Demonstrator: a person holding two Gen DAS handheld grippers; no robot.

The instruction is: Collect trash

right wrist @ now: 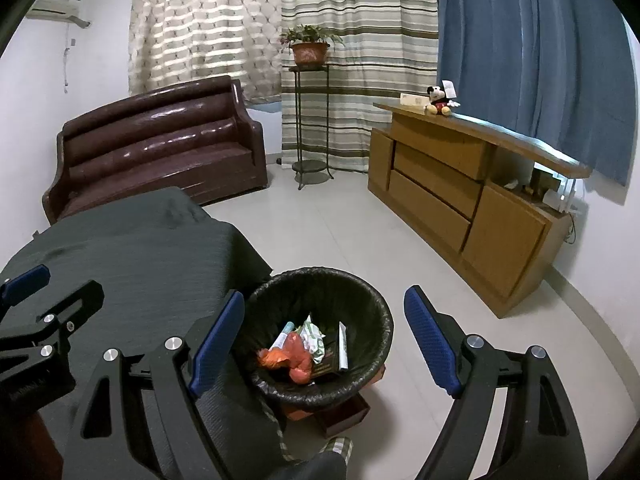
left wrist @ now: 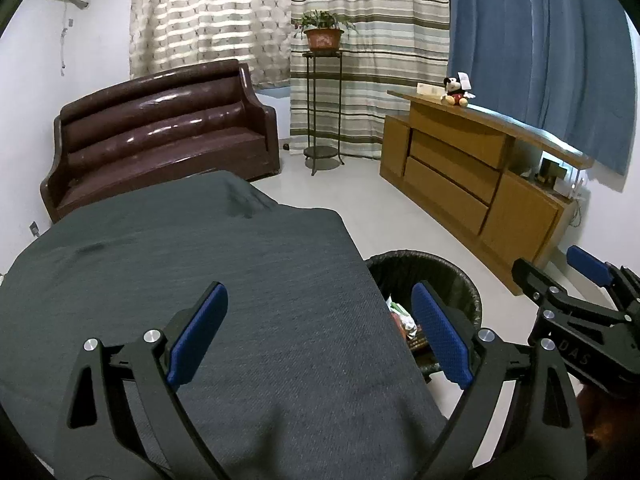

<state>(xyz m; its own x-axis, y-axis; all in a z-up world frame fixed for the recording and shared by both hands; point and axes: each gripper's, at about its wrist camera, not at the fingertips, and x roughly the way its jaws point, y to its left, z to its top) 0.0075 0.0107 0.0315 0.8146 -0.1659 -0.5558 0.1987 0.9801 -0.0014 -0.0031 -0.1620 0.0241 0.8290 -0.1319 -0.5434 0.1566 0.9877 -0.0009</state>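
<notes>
Left gripper [left wrist: 320, 332]: fingers spread wide, nothing between them, hovering over the bench [left wrist: 180, 280] with its dark grey cloth. Cloth surface under the fingers is bare.

Right gripper [right wrist: 324, 344]: fingers spread wide too, nothing held, positioned above the trash bin [right wrist: 372, 300]. It also shows at the right edge of the left wrist view, beside the left gripper.

Trash bin: round, lined with a black bag, sits on the floor just beside the bench's right edge. It appears to rest on a small reddish-brown box or stand [right wrist: 344, 410]; can't tell exactly what.

Bin contents, from the right wrist view:
- crumpled orange wrapper [right wrist: 294, 358], near the front
- white-and-green crumpled wrapper [right wrist: 314, 336], touching the orange one
- light blue/white tube-shaped item [right wrist: 284, 334], leaning at the left
- flat white strip or carton [right wrist: 343, 346], standing tilted at the right
- dark flat packet [right wrist: 326, 364] beneath them

From the left wrist view only a sliver of the bin contents is visible past the bench edge.

Background: brown sofa [right wrist: 160, 148], potted plant [right wrist: 308, 46] on a metal stand, wooden cabinet [right wrist: 460, 200] with a plush mouse toy [right wrist: 439, 101] on top.
</notes>
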